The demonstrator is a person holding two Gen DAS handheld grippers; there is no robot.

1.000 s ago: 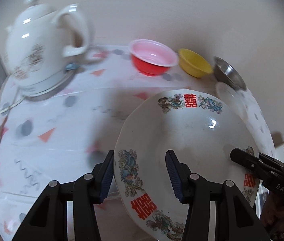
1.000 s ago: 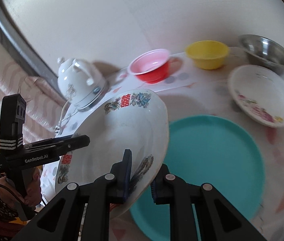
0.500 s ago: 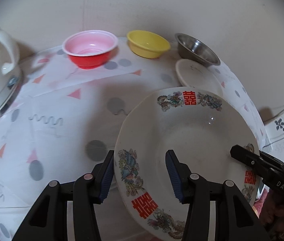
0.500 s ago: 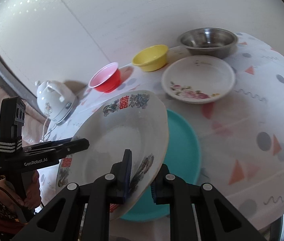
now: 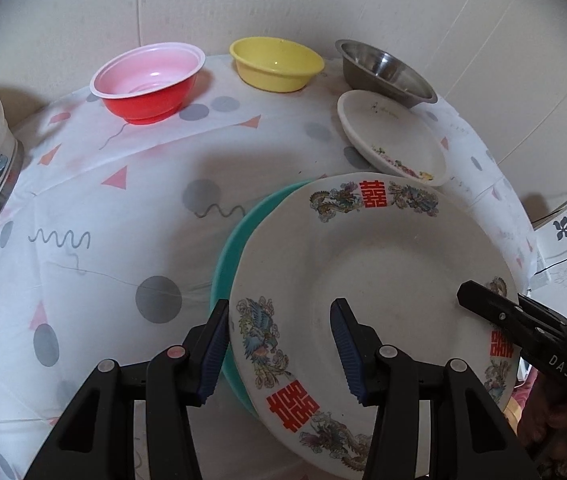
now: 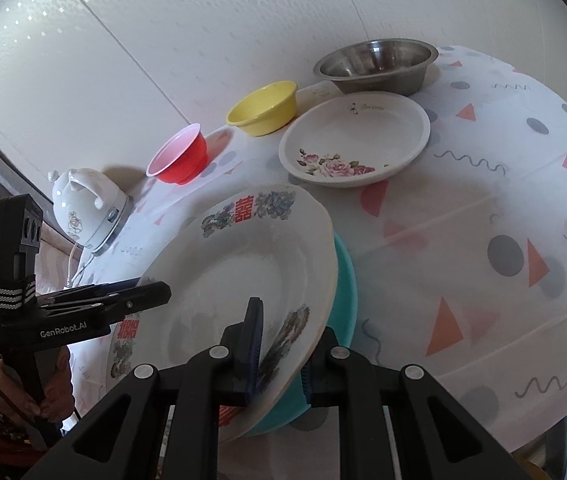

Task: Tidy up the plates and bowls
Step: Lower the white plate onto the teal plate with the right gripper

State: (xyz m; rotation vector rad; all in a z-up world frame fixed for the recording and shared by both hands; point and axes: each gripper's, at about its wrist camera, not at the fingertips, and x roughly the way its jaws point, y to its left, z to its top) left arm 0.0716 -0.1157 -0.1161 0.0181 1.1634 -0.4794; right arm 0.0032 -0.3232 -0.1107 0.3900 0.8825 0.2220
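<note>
A large white plate [image 5: 379, 276] with red characters and dragon patterns is held tilted just over a teal plate [image 5: 235, 236] on the table. My left gripper [image 5: 279, 348] straddles its near rim with both pads on it. My right gripper [image 6: 281, 356] is shut on the opposite rim of the white plate [image 6: 243, 280], with the teal plate [image 6: 345, 280] below. A rose-patterned dish [image 6: 355, 144], a steel bowl [image 6: 375, 64], a yellow bowl [image 6: 263, 108] and a red bowl [image 6: 179, 156] stand at the back.
A white electric kettle [image 6: 87, 208] with a cord stands at the left end of the table by the wall. The patterned tablecloth [image 6: 483, 208] covers the table; its edge drops off at the right. The wall runs close behind the bowls.
Both grippers carried the white plate rightward and down over the teal plate. The kettle slid out toward the left of the left wrist view.
</note>
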